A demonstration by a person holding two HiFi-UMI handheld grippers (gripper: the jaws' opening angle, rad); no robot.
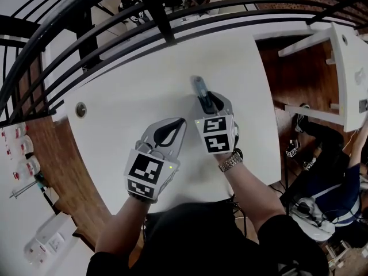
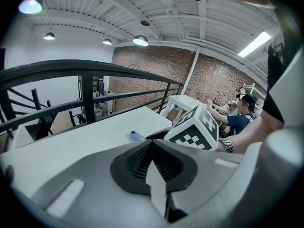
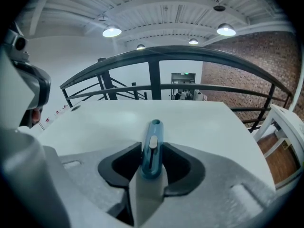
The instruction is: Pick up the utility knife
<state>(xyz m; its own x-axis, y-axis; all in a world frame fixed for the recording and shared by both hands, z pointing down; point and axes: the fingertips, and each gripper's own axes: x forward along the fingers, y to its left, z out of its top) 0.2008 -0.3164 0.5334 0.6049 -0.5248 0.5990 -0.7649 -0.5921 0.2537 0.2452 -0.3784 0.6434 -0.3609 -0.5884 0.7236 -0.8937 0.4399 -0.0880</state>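
Observation:
The utility knife [image 1: 199, 87] is slim and blue-grey and lies on the white table [image 1: 126, 102], pointing away from me. My right gripper [image 1: 206, 103] is down over its near end. In the right gripper view the knife [image 3: 152, 144] runs straight out between the jaws, which close against its sides at my right gripper [image 3: 151, 169]. My left gripper [image 1: 181, 122] rests just to the left, its jaws together with nothing in them. From my left gripper [image 2: 153, 144], only the knife's far tip [image 2: 136, 136] shows beside the right gripper's marker cube [image 2: 194, 129].
A black metal railing [image 1: 115, 16] curves round the table's far side. A round cable hole [image 1: 81, 109] sits near the table's left edge. White furniture [image 1: 348, 56] and a seated person [image 1: 339, 183] are to the right, over wooden floor.

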